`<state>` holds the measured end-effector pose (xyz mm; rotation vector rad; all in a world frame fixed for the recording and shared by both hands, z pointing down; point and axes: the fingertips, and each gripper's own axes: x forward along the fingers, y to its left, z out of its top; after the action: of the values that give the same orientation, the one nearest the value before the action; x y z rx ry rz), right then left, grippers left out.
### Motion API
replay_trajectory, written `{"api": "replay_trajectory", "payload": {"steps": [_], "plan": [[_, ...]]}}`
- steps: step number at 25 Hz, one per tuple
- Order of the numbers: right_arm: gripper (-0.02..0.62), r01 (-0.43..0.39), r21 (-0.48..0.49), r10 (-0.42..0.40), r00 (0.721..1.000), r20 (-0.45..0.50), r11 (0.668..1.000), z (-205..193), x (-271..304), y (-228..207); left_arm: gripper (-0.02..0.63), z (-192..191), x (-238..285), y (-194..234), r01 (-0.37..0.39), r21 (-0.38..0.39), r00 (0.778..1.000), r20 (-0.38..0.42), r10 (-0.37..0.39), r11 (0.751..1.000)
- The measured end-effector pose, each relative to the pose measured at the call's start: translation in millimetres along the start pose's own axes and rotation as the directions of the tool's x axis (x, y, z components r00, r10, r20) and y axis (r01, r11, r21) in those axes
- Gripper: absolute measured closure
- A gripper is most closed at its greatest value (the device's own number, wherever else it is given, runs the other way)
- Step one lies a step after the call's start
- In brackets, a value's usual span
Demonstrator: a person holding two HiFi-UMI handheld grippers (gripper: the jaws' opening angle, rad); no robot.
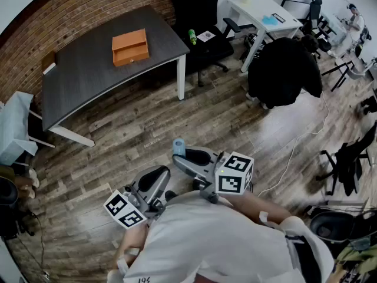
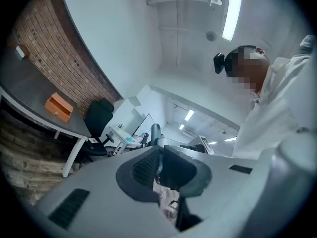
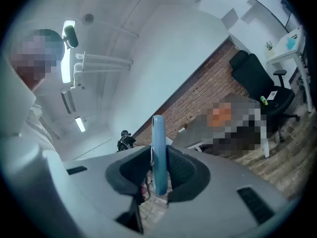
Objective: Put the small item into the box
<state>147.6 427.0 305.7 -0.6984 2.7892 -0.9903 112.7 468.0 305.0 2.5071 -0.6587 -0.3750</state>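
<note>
while right tool [image 3: 158, 168] grips pale blue small item [image 3: 158, 142], left tool [image 2: 159, 165] clenched empty; orange box [image 1: 130, 47] on dark table [image 1: 82, 75].

Head view overhead; left claw [image 1: 160, 175], right claw [image 1: 179, 157] views share table [image 1: 82, 69].

bright ceiling light [image 2: 229, 11]; dark, warped fisheye edges

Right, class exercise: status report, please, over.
Left gripper shut, empty. Right gripper shut on the blue disc. Orange box on the dark table, across the floor. Black chair beyond the table.
</note>
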Motion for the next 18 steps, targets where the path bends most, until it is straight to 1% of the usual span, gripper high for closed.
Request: {"api": "replay_trajectory", "payload": {"steps": [13, 18], "plan": [[0.491, -0.018, 0.001, 0.018, 1.000, -0.001, 1.000, 5, -12, -7, 0.565, -2, 13, -3, -0.020, 0.012, 1.000, 0.010, 0.020, 1.000], [0.491, 0.006, 0.003, -0.006, 1.000, 0.021, 1.000, 14, -21, -20, 0.565, -2, 16, -1, -0.042, 0.008, 0.999, 0.026, 0.042, 0.999]]}}
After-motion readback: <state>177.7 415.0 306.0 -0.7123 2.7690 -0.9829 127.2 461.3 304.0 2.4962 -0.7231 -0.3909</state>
